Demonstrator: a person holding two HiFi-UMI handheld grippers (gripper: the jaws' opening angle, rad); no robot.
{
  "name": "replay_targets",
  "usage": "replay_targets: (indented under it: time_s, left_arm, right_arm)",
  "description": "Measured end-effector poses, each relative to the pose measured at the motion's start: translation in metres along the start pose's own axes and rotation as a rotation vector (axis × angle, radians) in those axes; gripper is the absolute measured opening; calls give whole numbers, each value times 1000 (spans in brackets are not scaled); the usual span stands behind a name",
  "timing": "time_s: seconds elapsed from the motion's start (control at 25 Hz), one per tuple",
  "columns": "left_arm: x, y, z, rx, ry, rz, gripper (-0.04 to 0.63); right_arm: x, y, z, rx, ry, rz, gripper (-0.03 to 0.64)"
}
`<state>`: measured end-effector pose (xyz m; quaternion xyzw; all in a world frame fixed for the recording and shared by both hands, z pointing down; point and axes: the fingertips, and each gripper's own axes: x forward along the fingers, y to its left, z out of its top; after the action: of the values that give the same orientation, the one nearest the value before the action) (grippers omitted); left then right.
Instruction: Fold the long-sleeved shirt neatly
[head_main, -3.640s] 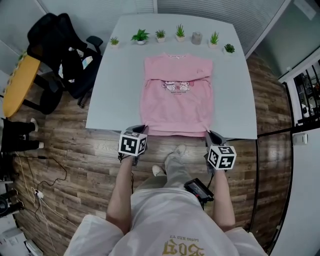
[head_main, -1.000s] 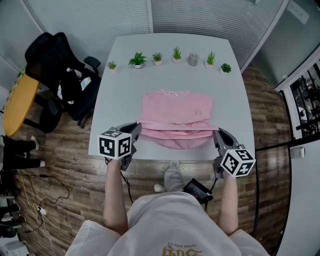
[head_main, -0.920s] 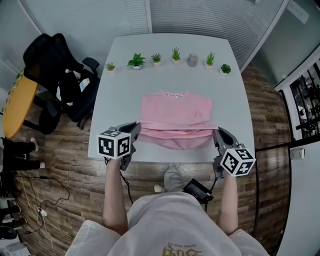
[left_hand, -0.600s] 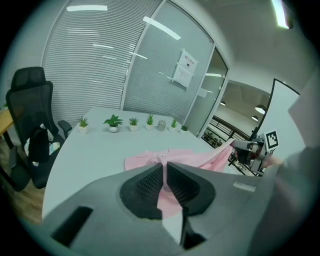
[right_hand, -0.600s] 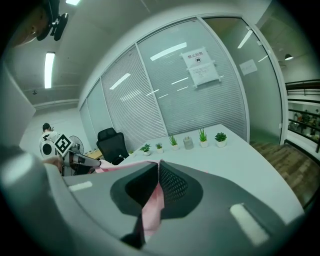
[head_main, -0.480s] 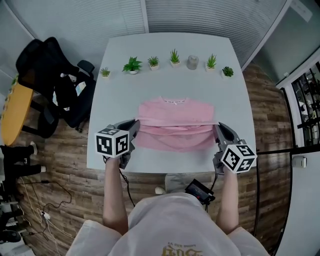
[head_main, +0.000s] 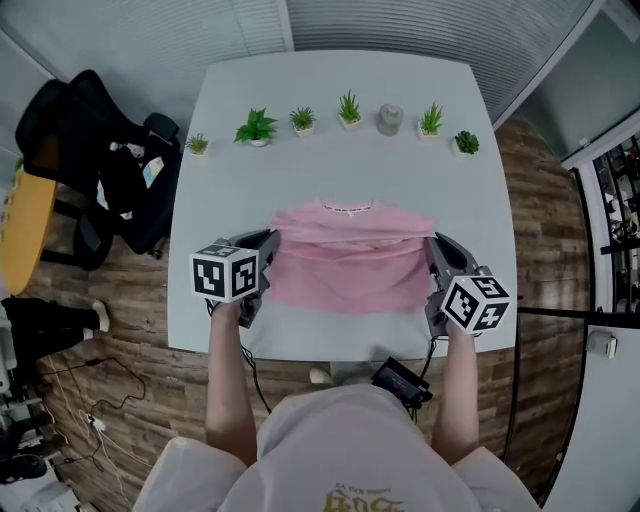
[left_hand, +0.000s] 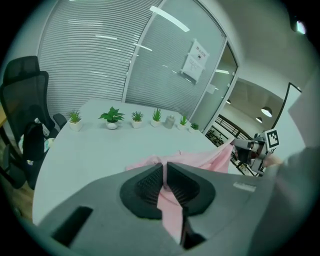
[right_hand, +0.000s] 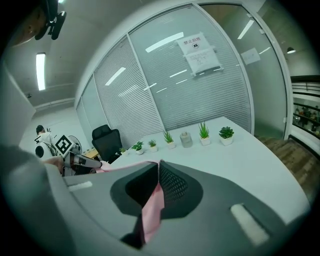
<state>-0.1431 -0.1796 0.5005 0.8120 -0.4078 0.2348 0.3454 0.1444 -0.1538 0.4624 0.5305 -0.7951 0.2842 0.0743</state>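
A pink long-sleeved shirt (head_main: 345, 268) lies on the white table (head_main: 230, 190), its lower half doubled over toward the collar. My left gripper (head_main: 270, 239) is shut on the hem's left corner, with pink cloth (left_hand: 172, 207) pinched between its pads. At the hem's right corner my right gripper (head_main: 433, 242) is also shut, pink fabric (right_hand: 152, 206) hanging from its jaws. The hem is stretched between the two grippers just short of the collar. In the left gripper view the right gripper (left_hand: 246, 149) shows across the cloth; the right gripper view shows the left gripper (right_hand: 82, 161).
Several small potted plants (head_main: 257, 127) and a grey cup (head_main: 390, 119) line the table's far edge. A black office chair (head_main: 95, 150) stands left of the table. Bare tabletop lies around the shirt; the near edge (head_main: 330, 350) is just in front of the person.
Both grippers carried the lifted hem away from the person, toward the collar, and lowered slightly. The hanging lower half now lies doubled over the upper half.
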Motion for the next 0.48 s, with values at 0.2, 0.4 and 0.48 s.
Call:
replay_targets:
  time_s: [0.2,0.4,0.48]
  left_arm:
    - [32,17,1,-28,45,16,32]
    - [67,34,-8,-47,109,48,32]
    - [79,40,-9,-49,124,68,32]
  right_arm:
    - [33,-22,-7,8,57,5,20]
    - [65,-42,-23,-2,123,-2,20]
    - [77,-51,-28,5,142,-3,20]
